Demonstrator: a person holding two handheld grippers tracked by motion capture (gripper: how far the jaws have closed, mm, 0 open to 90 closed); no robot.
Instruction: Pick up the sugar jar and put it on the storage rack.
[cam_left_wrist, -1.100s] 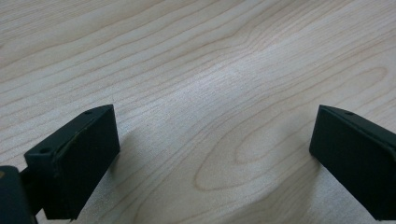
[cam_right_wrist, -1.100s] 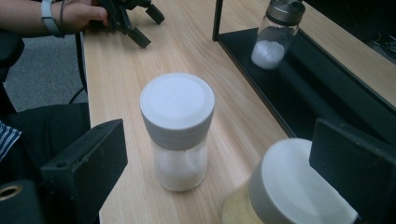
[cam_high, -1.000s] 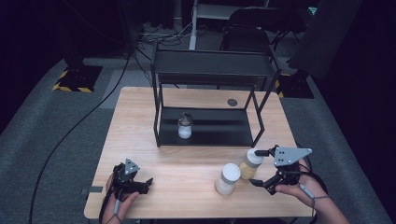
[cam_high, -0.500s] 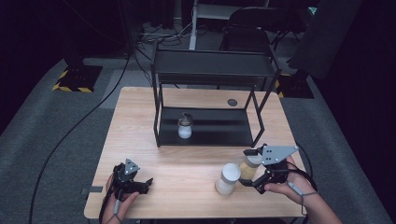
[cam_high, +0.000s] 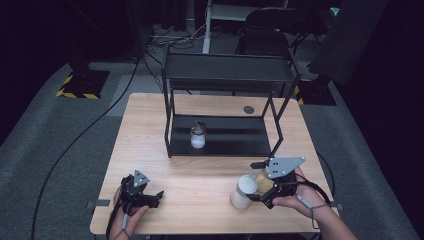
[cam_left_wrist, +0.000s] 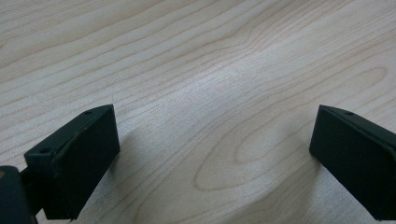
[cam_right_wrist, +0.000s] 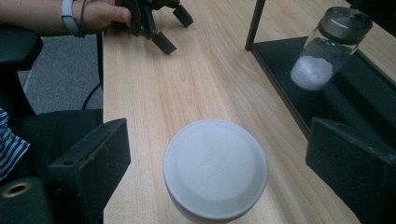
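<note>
Near left on the worktop (cam_high: 210, 165): left gripper (cam_high: 150, 198), jaws wide apart over bare wood, holding nothing. Centre, on the black rack (cam_high: 225, 135) lower shelf: small glass jar (cam_high: 198, 135). Near right: white-lidded jar (cam_high: 244, 191) between the right gripper (cam_high: 260, 181) jaws, wide apart, not touching.

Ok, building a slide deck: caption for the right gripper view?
Open right gripper poised over a white-lidded jar, shelf jar beyond.
</note>
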